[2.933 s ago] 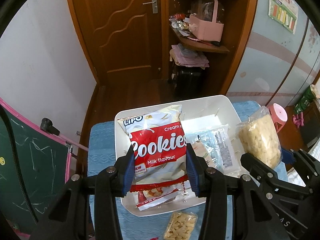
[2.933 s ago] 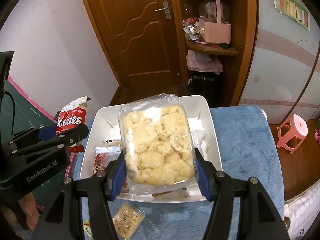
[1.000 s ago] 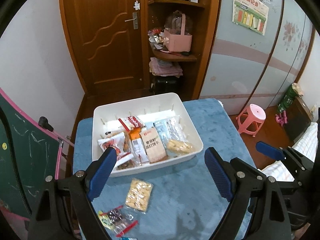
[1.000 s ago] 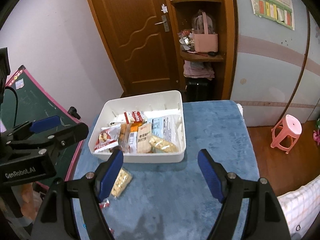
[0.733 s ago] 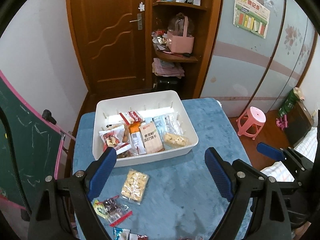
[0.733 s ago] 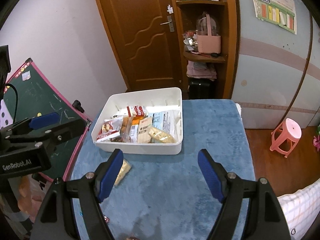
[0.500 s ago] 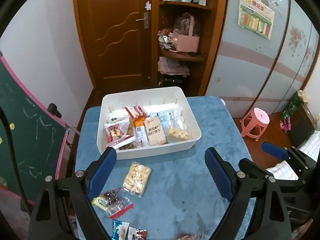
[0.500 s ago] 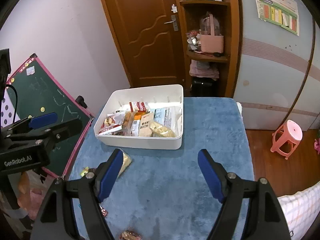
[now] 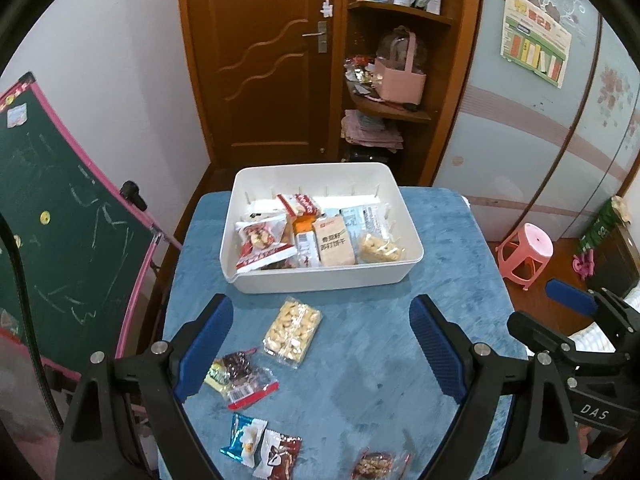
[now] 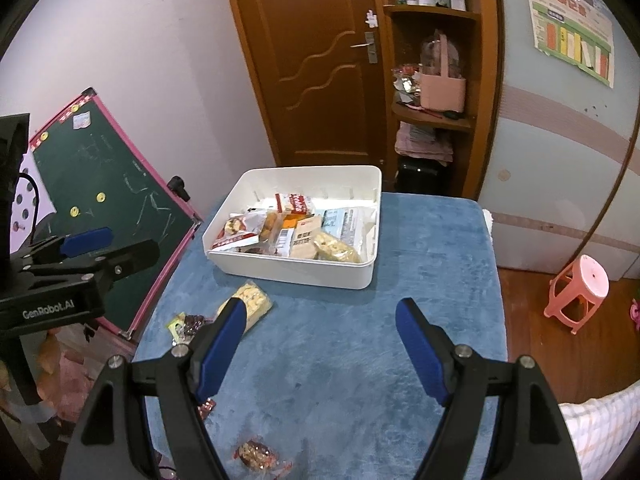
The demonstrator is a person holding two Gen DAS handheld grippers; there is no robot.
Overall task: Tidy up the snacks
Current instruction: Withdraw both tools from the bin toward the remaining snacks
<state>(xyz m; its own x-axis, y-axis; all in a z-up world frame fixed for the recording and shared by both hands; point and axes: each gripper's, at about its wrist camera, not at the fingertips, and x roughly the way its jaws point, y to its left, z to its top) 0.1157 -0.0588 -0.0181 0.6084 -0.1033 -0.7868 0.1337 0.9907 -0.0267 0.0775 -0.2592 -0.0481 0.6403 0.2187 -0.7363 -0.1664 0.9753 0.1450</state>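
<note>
- The white bin (image 9: 320, 276) sits at the far middle of the blue table (image 9: 380, 340), its far wall close to the table's far edge, blue cloth free on both its sides.
- Inside it packets lie crowded together; their number cannot be told. A red-and-white packet (image 9: 262, 242) lies at the left, a tan cracker packet (image 9: 333, 241) in the middle, a clear bag of pale pieces (image 9: 378, 249) at the right.
- Five loose packets lie on the near-left part of the table: a clear pack of pale biscuits (image 9: 292, 332) just near of the bin, a dark packet with a red strip (image 9: 240, 376), a blue packet (image 9: 244, 442), a brown-and-white packet (image 9: 278, 454), and a reddish one (image 9: 376, 464) at the near edge.
- The right half of the table is open cloth.
- The left gripper (image 9: 320, 348) hangs above the near table, jaws spread wide, holding nothing.
- The right gripper (image 10: 318, 348) likewise stands wide and empty, over bare cloth.
- One green chalkboard (image 9: 60, 232) leans by the left edge; one pink stool (image 9: 524, 252) stands on the floor at the right.
</note>
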